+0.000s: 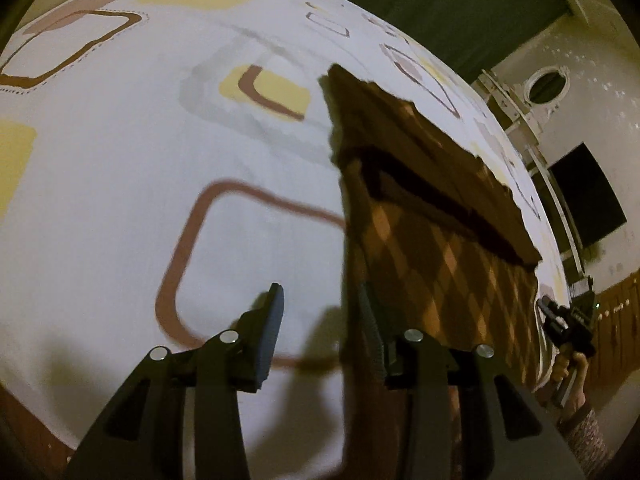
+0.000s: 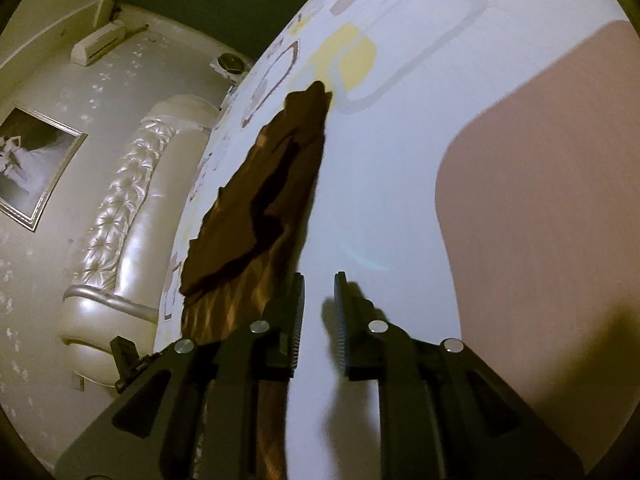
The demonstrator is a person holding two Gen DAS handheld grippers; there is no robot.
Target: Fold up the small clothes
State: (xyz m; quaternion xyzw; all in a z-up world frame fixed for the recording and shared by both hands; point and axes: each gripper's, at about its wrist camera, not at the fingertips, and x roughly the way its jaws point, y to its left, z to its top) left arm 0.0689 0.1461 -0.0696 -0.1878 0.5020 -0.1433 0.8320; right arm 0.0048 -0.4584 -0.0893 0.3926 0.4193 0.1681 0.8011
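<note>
A brown garment with a diamond pattern (image 1: 432, 208) lies flat on the white bedsheet (image 1: 120, 152), its upper part folded over with a dark band across it. My left gripper (image 1: 320, 304) is open over the sheet. Its right finger sits at the garment's left edge, and only bare sheet shows between the fingers. In the right wrist view the garment (image 2: 256, 200) stretches away to the left of my right gripper (image 2: 319, 300), which is open by a narrow gap with only sheet in it. The right gripper (image 1: 560, 320), held in a hand, also shows at the garment's far side.
The sheet carries brown and yellow rounded squares and a large pink patch (image 2: 540, 200). A cream tufted headboard (image 2: 132, 184) runs along the bed's edge, with a framed picture (image 2: 36, 168) and an air conditioner (image 2: 100, 44) on the wall. A dark screen (image 1: 588, 196) hangs beyond the bed.
</note>
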